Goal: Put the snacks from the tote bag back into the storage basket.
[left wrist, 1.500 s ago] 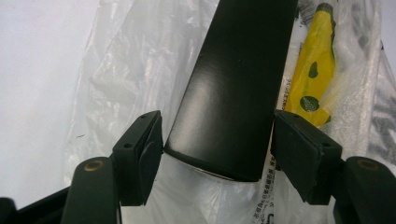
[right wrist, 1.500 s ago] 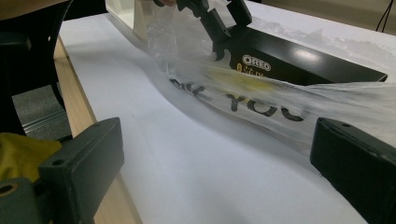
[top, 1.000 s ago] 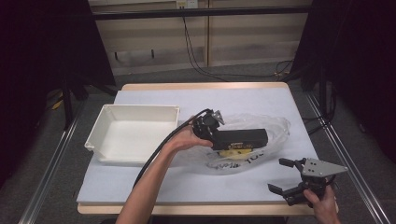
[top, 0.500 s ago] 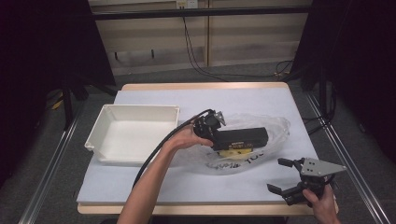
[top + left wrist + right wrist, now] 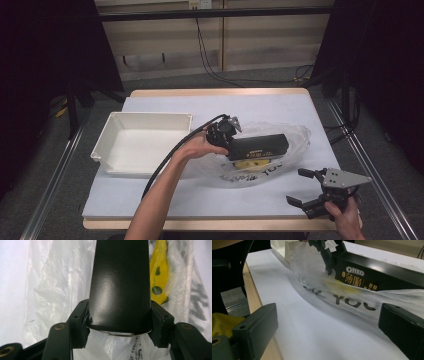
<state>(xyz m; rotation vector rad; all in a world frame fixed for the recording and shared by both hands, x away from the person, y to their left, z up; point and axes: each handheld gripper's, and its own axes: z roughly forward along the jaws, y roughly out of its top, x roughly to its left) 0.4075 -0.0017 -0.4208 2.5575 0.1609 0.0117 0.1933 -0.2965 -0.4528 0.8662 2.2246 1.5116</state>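
Note:
A long black Oreo box (image 5: 260, 146) lies level over a clear plastic bag (image 5: 296, 137) printed with dark letters, at the middle right of the table. My left gripper (image 5: 234, 148) is shut on the box's left end. In the left gripper view both pads (image 5: 156, 322) press on the sides of the box (image 5: 120, 285), and the jaws have just been closing on it. A yellow spotted packet (image 5: 157, 277) lies inside the bag under the box. My right gripper (image 5: 297, 186) stands open near the front right edge, with nothing between its fingers, facing the bag (image 5: 352, 300).
An empty white tray (image 5: 107, 142) sits at the left of the table. The left gripper's black cable (image 5: 165, 165) trails along the forearm toward the front edge. The wooden table edge (image 5: 254, 302) runs close beside the right gripper.

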